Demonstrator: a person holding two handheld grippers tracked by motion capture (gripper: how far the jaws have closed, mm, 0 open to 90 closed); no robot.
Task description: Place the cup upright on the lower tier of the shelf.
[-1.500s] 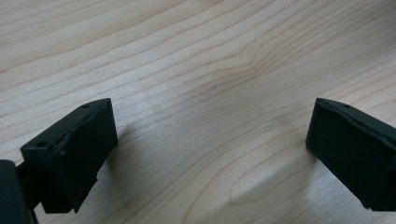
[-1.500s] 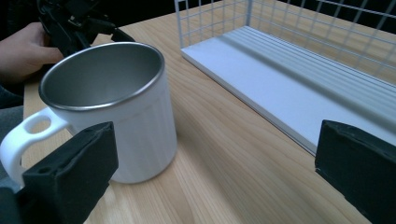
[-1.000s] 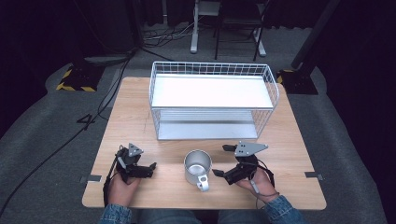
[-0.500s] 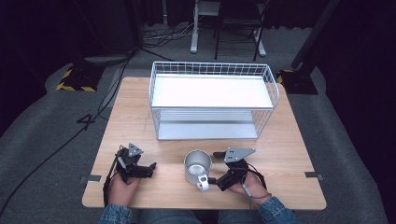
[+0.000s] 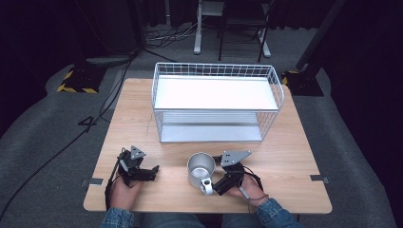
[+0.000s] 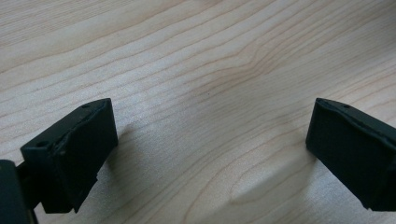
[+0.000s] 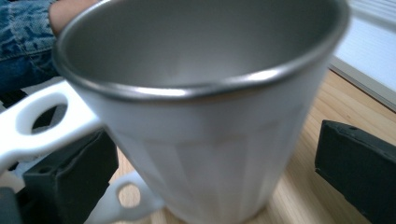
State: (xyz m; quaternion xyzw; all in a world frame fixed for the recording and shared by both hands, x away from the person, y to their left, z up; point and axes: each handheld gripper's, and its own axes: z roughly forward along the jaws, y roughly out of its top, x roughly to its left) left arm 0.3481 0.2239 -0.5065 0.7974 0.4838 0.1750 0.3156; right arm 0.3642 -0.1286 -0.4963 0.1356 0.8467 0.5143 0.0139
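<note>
My right claw (image 7: 219,163) is spread wide around the white mug (image 7: 205,116), jaws either side, not gripping. My left claw (image 6: 205,154) gapes over bare desk (image 6: 196,56). The mug stands upright at the desk's near edge, before the wire basket (image 5: 216,102).

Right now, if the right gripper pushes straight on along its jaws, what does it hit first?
The white mug: it stands between the open jaws of the right gripper, close in. Likely wall first; contact depth unclear.
</note>
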